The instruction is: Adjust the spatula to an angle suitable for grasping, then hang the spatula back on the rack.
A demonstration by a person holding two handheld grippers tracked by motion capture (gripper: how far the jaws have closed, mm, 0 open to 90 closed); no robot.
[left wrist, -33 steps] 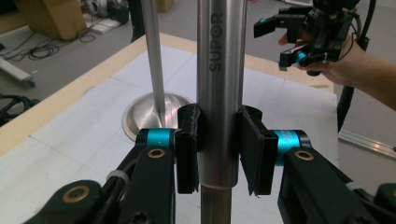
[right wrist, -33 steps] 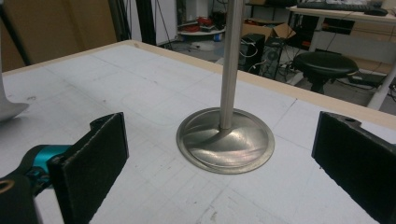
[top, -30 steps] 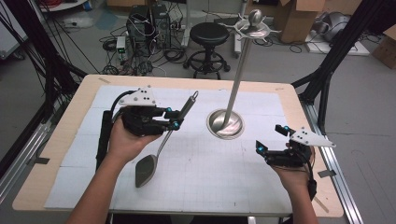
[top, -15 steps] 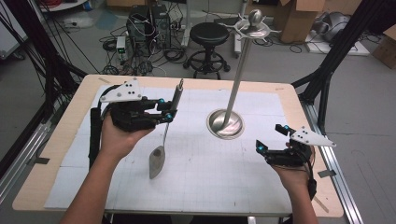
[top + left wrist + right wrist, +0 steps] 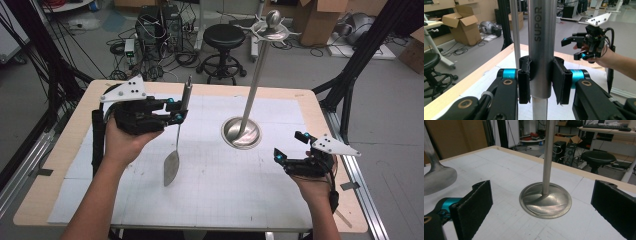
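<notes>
My left gripper (image 5: 179,109) is shut on the thick round handle of a long steel spatula (image 5: 171,167), which hangs nearly upright with its blade low over the white mat. In the left gripper view both pads clamp the handle (image 5: 541,50), marked SUPOR. A steel utensil stand (image 5: 242,132) with a round base and a tall pole topped by hooks sits mid-table. My right gripper (image 5: 289,146) stays open near the right edge, nothing between its pads. In the right gripper view the stand's base (image 5: 545,202) lies ahead between the wide-apart jaws, with the spatula blade (image 5: 437,180) at the far left.
The wooden table (image 5: 60,150) carries a white gridded mat. Black frame posts stand at both sides. Behind the table are a black stool (image 5: 223,37), cables, computers and cardboard boxes on the floor.
The left hand has lifted and swung the spatula from a slant to nearly upright, its blade moving right and up off the mat. The right gripper has kept still.
</notes>
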